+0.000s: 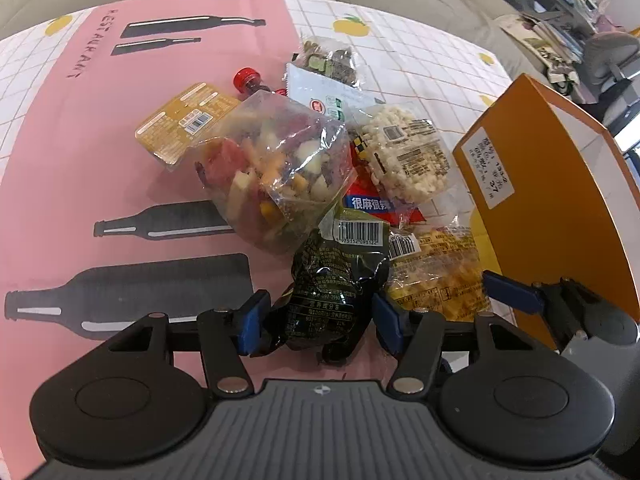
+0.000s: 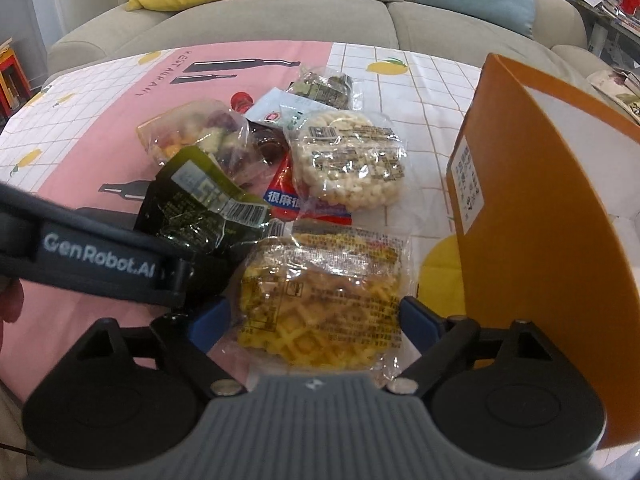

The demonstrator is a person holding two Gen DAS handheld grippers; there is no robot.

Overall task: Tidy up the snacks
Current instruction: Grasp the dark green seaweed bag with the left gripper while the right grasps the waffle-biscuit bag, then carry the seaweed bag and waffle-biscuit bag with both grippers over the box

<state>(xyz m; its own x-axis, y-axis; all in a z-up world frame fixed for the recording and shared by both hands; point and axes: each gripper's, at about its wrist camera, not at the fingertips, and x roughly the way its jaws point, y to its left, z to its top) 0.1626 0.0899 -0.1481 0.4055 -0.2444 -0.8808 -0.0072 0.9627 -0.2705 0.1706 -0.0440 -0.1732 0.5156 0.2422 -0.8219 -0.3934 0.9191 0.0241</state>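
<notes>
A pile of snacks lies on a pink and white tablecloth [image 1: 100,140]. My left gripper [image 1: 320,322] is low over the near side of the pile, its blue pads pressed on a crumpled dark green packet [image 1: 336,288] with a barcode label. Right beside it, my right gripper [image 2: 316,318] stands open astride a clear-wrapped yellow waffle packet [image 2: 320,304], with a blue pad flanking each side of the wrapper. The same dark packet [image 2: 200,208] shows in the right wrist view behind the left tool's housing [image 2: 100,264]. An open orange box [image 2: 540,220] stands upright just to the right.
Farther back lie a clear bag of mixed coloured pieces [image 1: 276,172], a puffed rice cake pack [image 1: 408,156], a red packet [image 1: 372,200], an orange-yellow pack [image 1: 188,124], a red-capped bottle [image 1: 248,80] and a white sachet [image 1: 328,96]. A grey sofa [image 2: 320,20] runs behind the table.
</notes>
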